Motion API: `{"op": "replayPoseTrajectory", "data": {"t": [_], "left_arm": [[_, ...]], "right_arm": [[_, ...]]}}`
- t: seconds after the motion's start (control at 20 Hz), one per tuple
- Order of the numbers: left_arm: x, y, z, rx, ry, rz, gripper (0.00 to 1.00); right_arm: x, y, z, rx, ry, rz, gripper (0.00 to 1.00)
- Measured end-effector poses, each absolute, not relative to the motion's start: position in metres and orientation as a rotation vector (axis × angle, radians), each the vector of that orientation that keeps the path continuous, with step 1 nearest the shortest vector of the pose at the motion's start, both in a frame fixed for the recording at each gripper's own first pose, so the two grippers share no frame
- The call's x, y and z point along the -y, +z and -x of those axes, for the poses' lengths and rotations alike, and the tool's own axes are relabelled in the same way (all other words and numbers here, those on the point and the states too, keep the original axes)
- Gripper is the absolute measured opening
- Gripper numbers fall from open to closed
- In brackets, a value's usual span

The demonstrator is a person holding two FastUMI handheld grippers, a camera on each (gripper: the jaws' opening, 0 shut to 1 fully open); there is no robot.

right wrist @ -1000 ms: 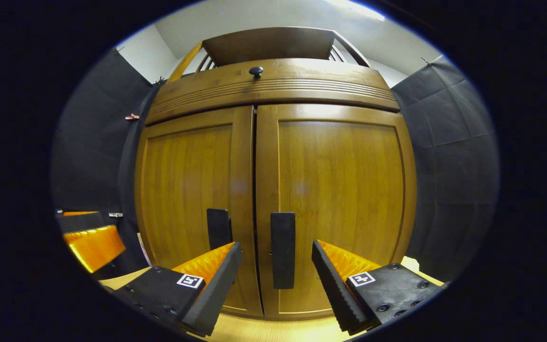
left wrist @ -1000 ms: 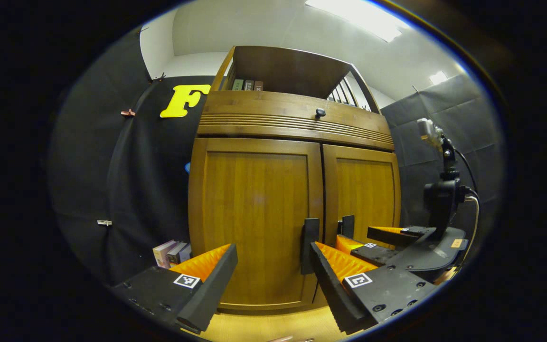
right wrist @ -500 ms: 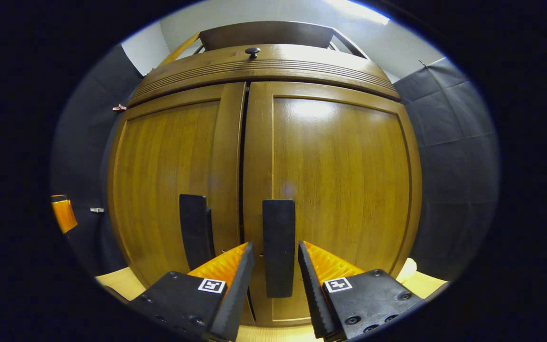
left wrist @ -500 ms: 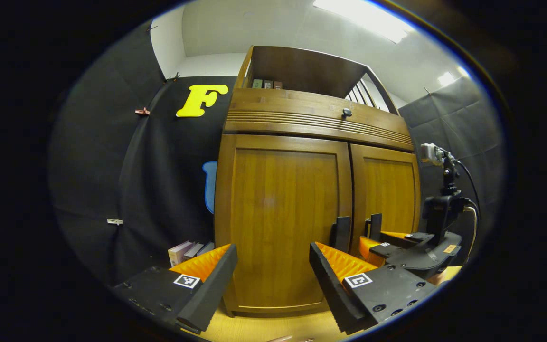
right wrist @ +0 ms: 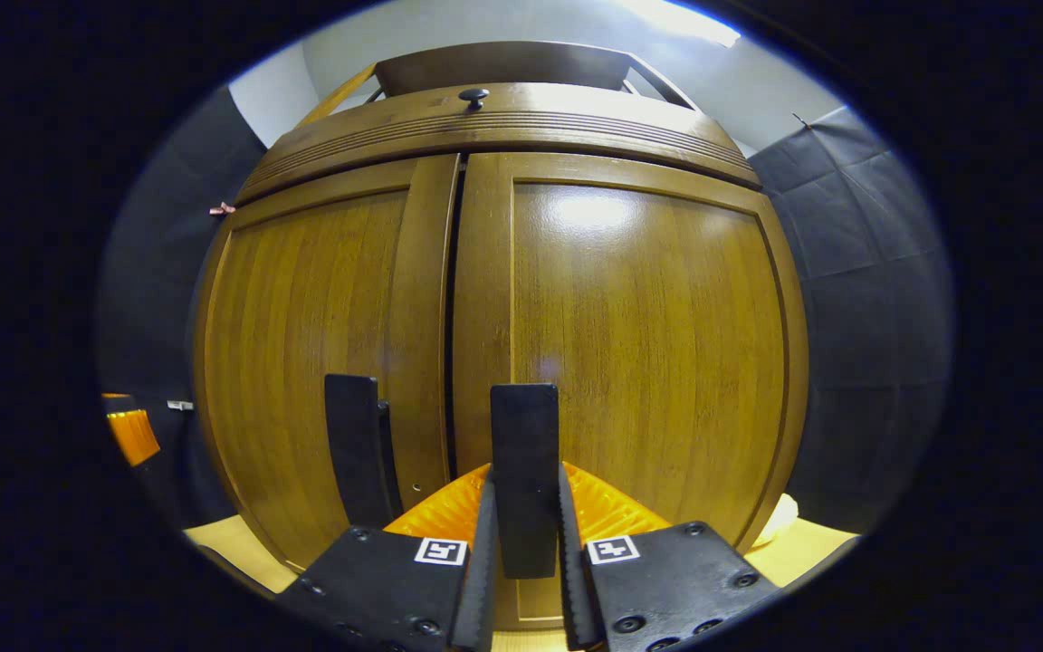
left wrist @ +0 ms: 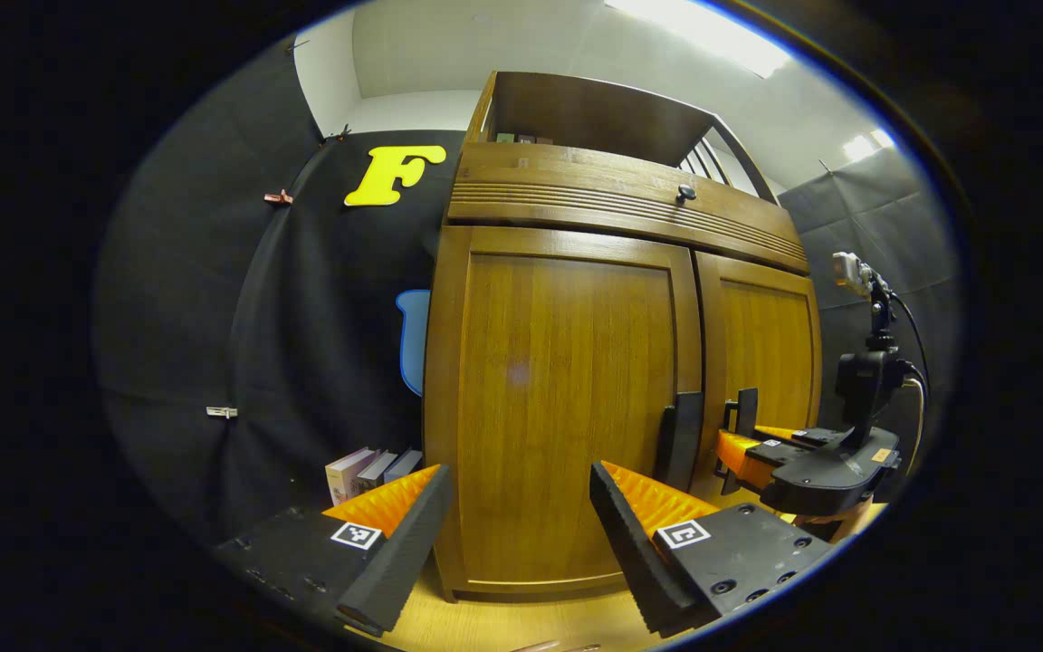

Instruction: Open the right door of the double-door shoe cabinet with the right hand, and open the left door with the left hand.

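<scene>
The right hand-held gripper has just clamped onto the right door handle, ready to pull, while the left hand-held gripper stays spread apart, short of the left door handle.

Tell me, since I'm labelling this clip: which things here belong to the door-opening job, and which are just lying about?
Job:
right door
right door handle, right tool shut on it
left door
left door handle
left tool, open

Lying about:
books beside the cabinet
drawer knob

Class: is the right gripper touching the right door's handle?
Touching. In the right gripper view, the right gripper has both fingers pressed against the sides of the right door's handle.
</scene>
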State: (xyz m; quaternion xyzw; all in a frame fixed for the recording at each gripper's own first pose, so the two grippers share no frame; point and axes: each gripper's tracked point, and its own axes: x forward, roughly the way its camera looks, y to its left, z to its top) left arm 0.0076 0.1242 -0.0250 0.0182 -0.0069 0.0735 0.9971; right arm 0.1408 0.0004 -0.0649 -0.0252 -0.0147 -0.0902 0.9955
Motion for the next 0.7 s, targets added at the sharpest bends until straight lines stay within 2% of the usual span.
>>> {"op": "replayPoseTrajectory", "data": {"t": [0.05,0.1,0.2,0.4,0.5,0.7], "left_arm": [[-0.124,-0.024,-0.008,0.017,0.146,-0.034,0.95],[-0.125,-0.025,-0.007,0.016,0.147,-0.034,0.95],[-0.125,-0.025,-0.005,0.011,0.15,-0.035,0.95],[-0.125,-0.02,0.002,0.015,0.163,-0.039,0.94],[-0.114,-0.019,0.005,0.014,0.141,-0.032,0.95],[-0.1,-0.017,0.01,0.001,0.114,-0.028,0.95]], "right_arm": [[0.001,-0.066,-0.142,0.029,-0.184,0.058,0.37],[0.001,-0.064,-0.141,0.025,-0.186,0.058,0.26],[0.001,-0.065,-0.138,0.002,-0.175,0.045,0.22],[0.0,-0.064,-0.128,-0.014,-0.151,0.037,0.22],[0.0,-0.065,-0.119,-0.024,-0.138,0.03,0.26],[0.002,-0.061,-0.098,-0.042,-0.099,0.025,0.26]]}}
